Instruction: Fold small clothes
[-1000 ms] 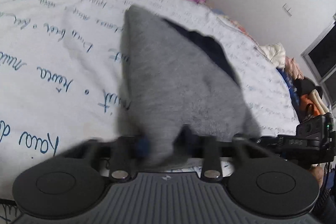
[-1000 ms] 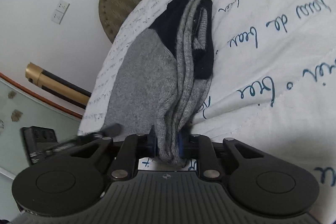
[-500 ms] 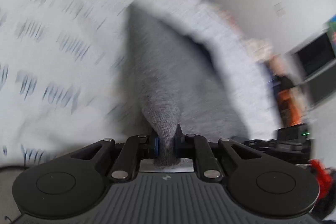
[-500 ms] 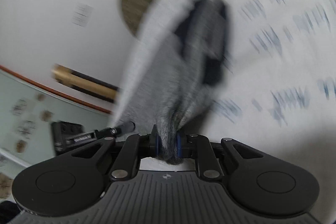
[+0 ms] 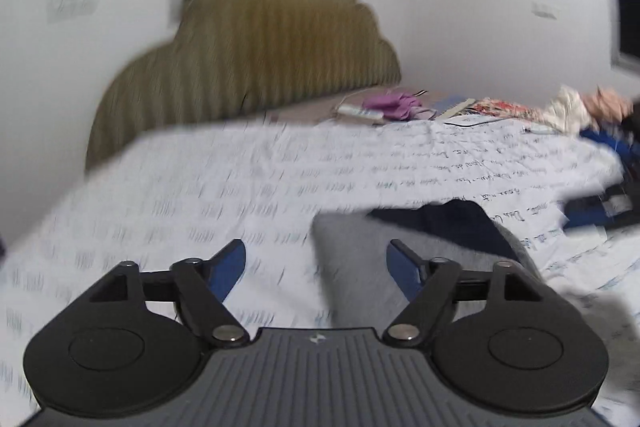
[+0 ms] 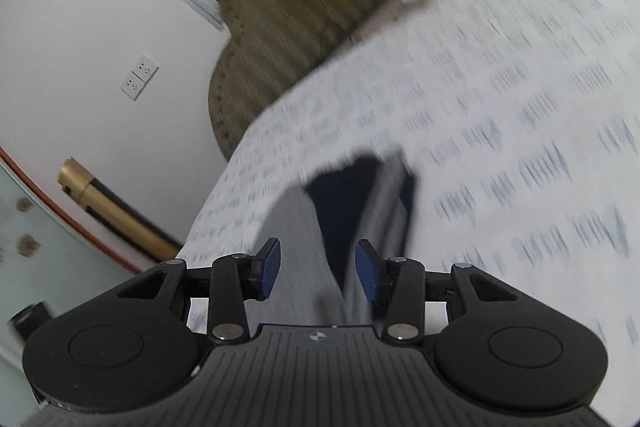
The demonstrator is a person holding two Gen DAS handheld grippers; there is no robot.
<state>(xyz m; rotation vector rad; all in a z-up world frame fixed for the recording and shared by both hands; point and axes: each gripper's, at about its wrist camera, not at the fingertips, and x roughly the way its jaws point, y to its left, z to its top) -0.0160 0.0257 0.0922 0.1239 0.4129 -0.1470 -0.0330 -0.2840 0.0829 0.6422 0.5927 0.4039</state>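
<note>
A grey and navy small garment (image 5: 356, 267) lies on the white bedspread with blue handwriting (image 5: 200, 211). In the left wrist view it lies ahead and slightly right of my left gripper (image 5: 318, 263), whose jaws stand wide open and empty. In the right wrist view the same garment (image 6: 304, 227) stretches away between the blue pads of my right gripper (image 6: 318, 269), which is open and holds nothing. The garment's navy part (image 6: 348, 183) is at its far end. Both views are motion-blurred.
An olive ribbed headboard (image 5: 248, 55) stands at the far end of the bed. A purple cloth (image 5: 390, 103), papers and a clothes pile (image 5: 580, 107) lie at the back right. White walls, a socket (image 6: 139, 77) and a brass pole (image 6: 108, 207) are left of the bed.
Both grippers were shut on the grey garment; now both have opened and let it go. Both cameras have tilted up and pulled back, showing the headboard and walls.
</note>
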